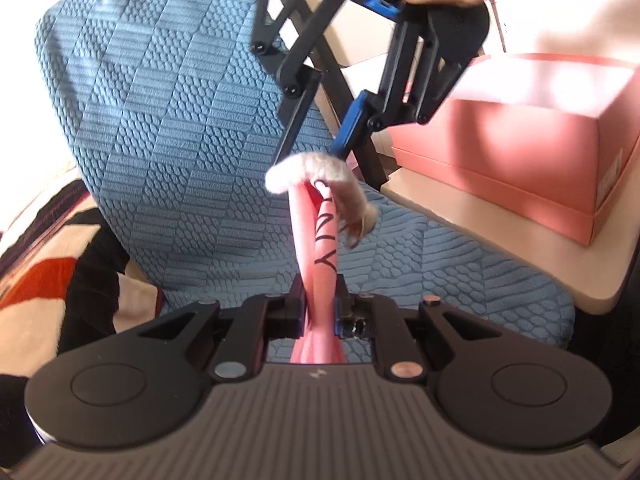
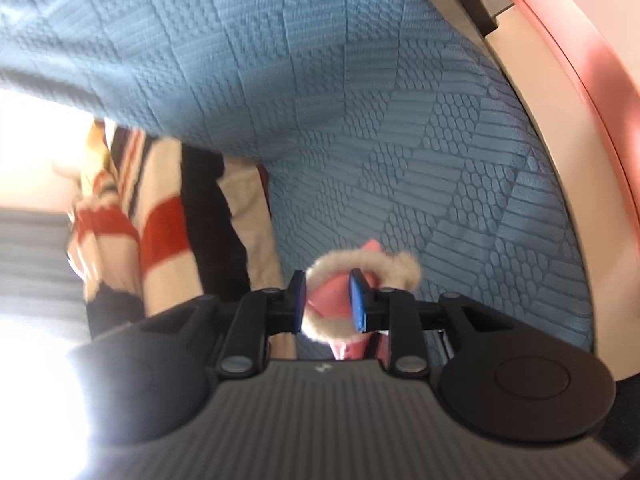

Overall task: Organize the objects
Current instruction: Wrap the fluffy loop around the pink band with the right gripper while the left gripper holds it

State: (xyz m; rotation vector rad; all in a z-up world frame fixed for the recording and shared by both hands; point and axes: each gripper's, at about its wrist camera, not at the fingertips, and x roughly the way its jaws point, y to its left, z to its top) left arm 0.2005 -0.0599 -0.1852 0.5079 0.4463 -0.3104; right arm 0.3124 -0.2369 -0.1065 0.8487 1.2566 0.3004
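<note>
A blue quilted chair cover (image 1: 168, 128) filled the scene, a pink box (image 1: 520, 152) on the beige tabletop (image 1: 480, 248) beside it. The left gripper (image 1: 319, 300) clenched a pink ribbon (image 1: 320, 240); the right gripper (image 2: 328, 300) pinched its fluffy ring (image 2: 320, 268).

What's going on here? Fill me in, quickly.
A person is working two handheld grippers over a chair with a blue textured cover. The left gripper is shut on a pink ribbon with black lettering. A fuzzy beige hair tie sits around the ribbon's far end, and the right gripper has that ring and the ribbon between its fingers. A pink box waits on the table alongside.
</note>
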